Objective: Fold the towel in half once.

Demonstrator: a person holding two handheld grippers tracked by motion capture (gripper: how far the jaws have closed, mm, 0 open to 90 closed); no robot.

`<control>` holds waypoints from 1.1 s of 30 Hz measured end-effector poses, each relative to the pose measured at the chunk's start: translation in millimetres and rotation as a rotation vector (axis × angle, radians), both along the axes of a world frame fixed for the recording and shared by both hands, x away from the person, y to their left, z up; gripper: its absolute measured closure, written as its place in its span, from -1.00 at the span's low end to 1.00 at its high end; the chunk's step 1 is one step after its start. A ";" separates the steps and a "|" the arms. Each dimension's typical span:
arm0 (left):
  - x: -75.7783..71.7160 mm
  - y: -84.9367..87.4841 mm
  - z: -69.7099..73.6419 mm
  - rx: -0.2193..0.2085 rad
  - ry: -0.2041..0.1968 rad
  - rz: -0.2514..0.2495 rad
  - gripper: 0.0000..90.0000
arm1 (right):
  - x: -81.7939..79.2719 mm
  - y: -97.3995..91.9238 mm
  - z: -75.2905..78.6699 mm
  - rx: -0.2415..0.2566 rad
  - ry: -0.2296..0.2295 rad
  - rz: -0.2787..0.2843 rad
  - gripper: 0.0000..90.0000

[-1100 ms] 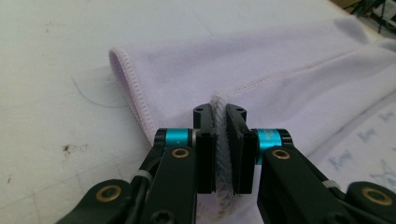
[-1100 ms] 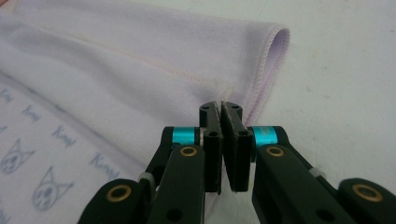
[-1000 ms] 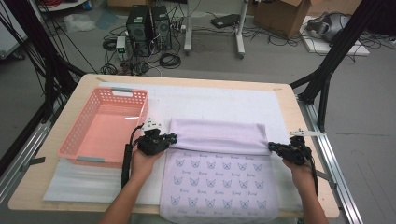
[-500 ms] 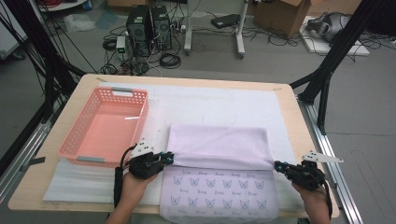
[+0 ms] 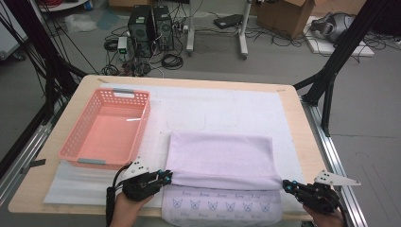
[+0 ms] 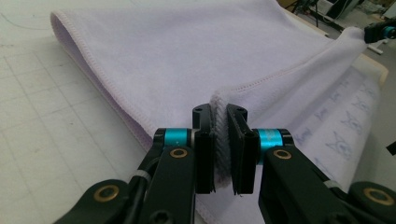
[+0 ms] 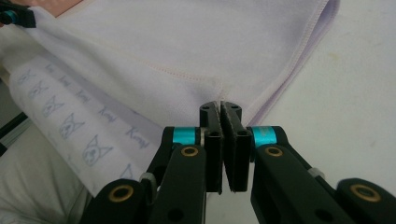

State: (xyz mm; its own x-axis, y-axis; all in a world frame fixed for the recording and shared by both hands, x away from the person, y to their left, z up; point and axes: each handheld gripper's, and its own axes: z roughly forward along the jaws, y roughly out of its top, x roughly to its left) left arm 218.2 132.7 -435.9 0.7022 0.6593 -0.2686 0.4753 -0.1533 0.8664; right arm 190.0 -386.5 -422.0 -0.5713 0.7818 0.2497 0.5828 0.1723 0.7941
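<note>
Now left hand-held gripper (image 5: 166, 177) clamped on towel (image 5: 222, 156) corner; right hand-held gripper (image 5: 286, 185) pinching opposite corner, towel between.

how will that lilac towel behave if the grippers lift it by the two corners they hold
Probably floppy: the towel already lies folded over itself and bunches between the left gripper pads. Likely light and not slippery, since the thin pinch by the right gripper holds its fuzzy edge.

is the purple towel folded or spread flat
Folded. The towel has its plain top layer doubled back toward the near edge, leaving a strip of printed side uncovered; the left claw and right claw pinch its corners.
</note>
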 end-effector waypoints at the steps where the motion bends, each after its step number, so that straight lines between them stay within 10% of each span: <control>1: -3.0 0.0 0.5 0.001 -0.002 -0.004 0.82 | -3.5 0.2 0.6 0.001 0.000 0.002 0.95; 20: -52.8 8.4 0.9 0.023 0.024 -0.096 0.77 | -54.6 3.6 0.4 -0.008 0.046 0.032 0.94; 23: -40.3 11.0 3.8 -0.012 0.017 -0.067 0.15 | -52.1 5.8 2.3 -0.018 0.040 -0.007 0.48; 33: 39.6 5.8 7.7 -0.025 -0.028 0.084 -0.04 | 11.3 7.9 8.9 -0.031 -0.015 -0.103 0.40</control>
